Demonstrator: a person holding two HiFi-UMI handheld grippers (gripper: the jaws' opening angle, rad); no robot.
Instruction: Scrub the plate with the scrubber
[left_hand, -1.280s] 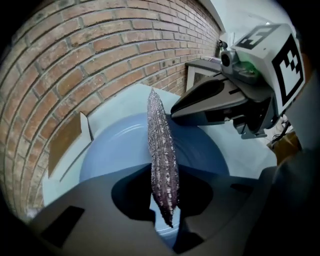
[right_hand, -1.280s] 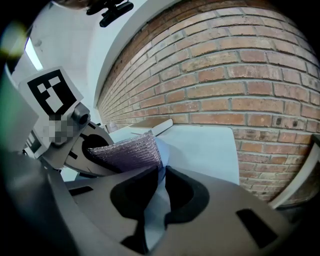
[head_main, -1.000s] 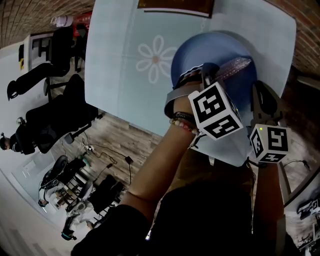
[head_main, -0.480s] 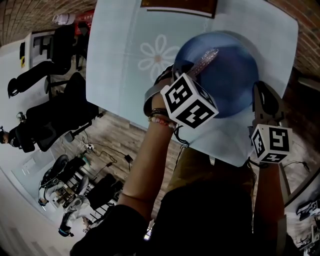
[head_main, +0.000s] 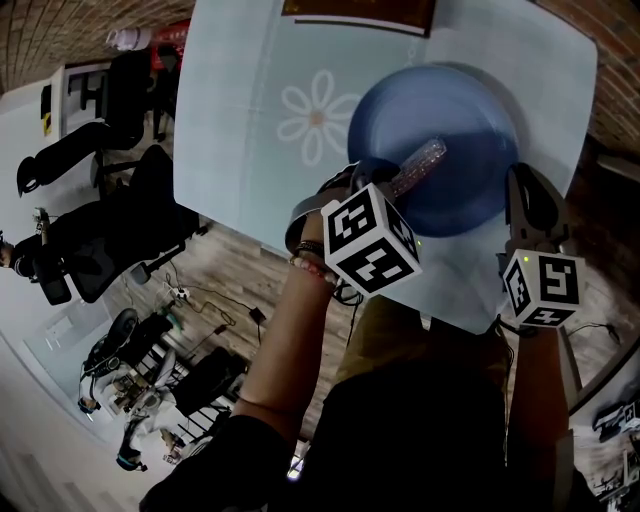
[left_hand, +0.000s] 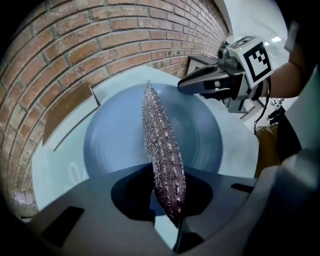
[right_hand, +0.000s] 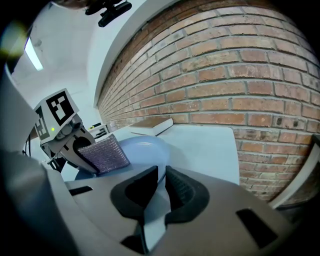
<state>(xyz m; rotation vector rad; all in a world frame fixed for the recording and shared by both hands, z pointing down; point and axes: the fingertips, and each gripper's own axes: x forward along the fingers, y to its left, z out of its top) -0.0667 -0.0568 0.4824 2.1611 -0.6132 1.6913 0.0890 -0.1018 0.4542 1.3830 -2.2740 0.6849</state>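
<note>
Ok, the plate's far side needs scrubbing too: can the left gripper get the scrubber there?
Probably yes. The left gripper holds the scrubber over the plate, whose surface is bare. The right gripper pinches only the plate's right rim, off to the side.

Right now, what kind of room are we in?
Probably an office or lab, not a kitchen: there's a brick wall, black office chairs, and cables on the wooden floor beside the table.
</note>
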